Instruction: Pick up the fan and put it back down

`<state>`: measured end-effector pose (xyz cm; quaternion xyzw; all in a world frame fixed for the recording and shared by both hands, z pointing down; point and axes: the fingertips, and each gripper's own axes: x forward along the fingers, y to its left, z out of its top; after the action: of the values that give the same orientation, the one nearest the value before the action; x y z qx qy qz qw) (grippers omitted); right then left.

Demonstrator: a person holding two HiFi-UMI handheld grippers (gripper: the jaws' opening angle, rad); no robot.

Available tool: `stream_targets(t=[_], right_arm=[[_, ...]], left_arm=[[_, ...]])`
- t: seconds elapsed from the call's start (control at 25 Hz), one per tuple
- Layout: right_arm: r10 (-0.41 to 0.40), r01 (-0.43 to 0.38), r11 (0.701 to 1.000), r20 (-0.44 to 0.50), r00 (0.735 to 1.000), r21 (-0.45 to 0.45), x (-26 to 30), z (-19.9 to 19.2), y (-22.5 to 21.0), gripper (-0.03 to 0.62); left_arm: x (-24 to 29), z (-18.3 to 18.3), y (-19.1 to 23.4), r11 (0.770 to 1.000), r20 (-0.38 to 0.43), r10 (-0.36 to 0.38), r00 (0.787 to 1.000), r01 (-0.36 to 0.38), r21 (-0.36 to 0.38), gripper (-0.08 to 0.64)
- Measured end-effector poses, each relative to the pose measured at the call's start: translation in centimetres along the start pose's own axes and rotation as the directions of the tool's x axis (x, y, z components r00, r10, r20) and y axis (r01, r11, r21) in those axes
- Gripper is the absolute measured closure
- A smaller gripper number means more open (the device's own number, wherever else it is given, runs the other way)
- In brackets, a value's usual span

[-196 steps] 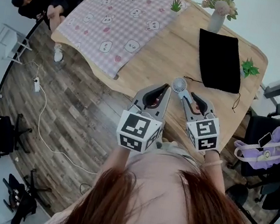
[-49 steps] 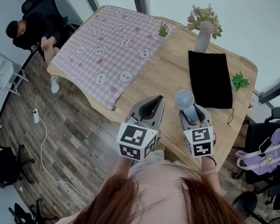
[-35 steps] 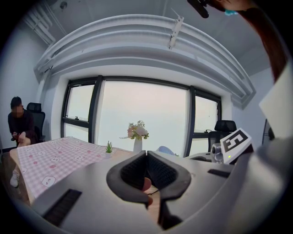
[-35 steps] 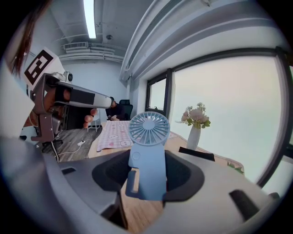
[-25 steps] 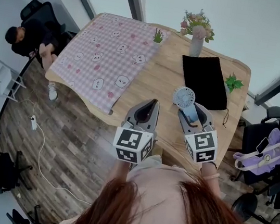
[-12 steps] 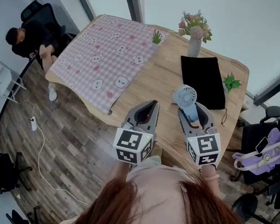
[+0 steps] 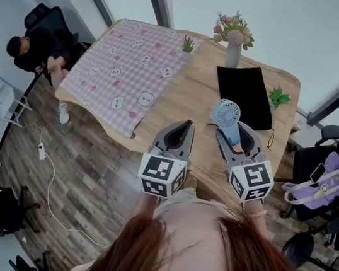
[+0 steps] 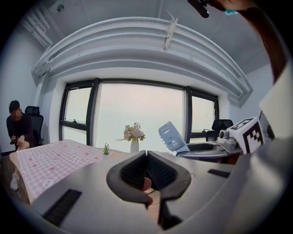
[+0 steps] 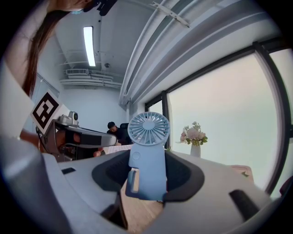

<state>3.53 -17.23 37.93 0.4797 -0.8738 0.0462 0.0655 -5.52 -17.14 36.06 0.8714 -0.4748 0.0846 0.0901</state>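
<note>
A small light-blue handheld fan (image 7: 225, 115) is held up off the wooden table (image 7: 188, 99). My right gripper (image 7: 234, 133) is shut on its handle. In the right gripper view the fan (image 9: 148, 129) stands upright between the jaws of the right gripper (image 9: 149, 172), with its round head above them. From the left gripper view the fan (image 8: 171, 136) shows tilted at the right. My left gripper (image 7: 187, 125) hovers beside it over the table's near edge, its jaws shut together on nothing. The left gripper (image 8: 146, 156) shows its tips touching.
A black pouch (image 7: 243, 95) lies just beyond the fan. A pink checked cloth (image 7: 136, 62) covers the table's left part. A vase of flowers (image 7: 234, 40) and two small green plants (image 7: 188, 44) (image 7: 279, 97) stand at the far edge. A person (image 7: 33, 46) sits at far left.
The right gripper has risen a little with the fan in it, and the fan's head now sits higher in the head view. The left gripper has stayed put.
</note>
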Motion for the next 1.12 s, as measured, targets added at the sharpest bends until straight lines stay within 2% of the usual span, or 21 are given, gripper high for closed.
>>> stream_targets(t=[0.32, 1.12], right_arm=[[-0.009, 0.007, 1.0, 0.053, 0.999, 0.029, -0.8, 1.1, -0.5, 0.377], [-0.002, -0.003, 0.999, 0.096, 0.995, 0.049, -2.2, 2.4, -0.8, 0.377]], left_arm=[[0.1, 0.0, -0.7, 1.0, -0.003, -0.014, 1.0, 0.014, 0.014, 0.546], [0.0, -0.3, -2.1, 1.0, -0.016, -0.017, 1.0, 0.017, 0.006, 0.546]])
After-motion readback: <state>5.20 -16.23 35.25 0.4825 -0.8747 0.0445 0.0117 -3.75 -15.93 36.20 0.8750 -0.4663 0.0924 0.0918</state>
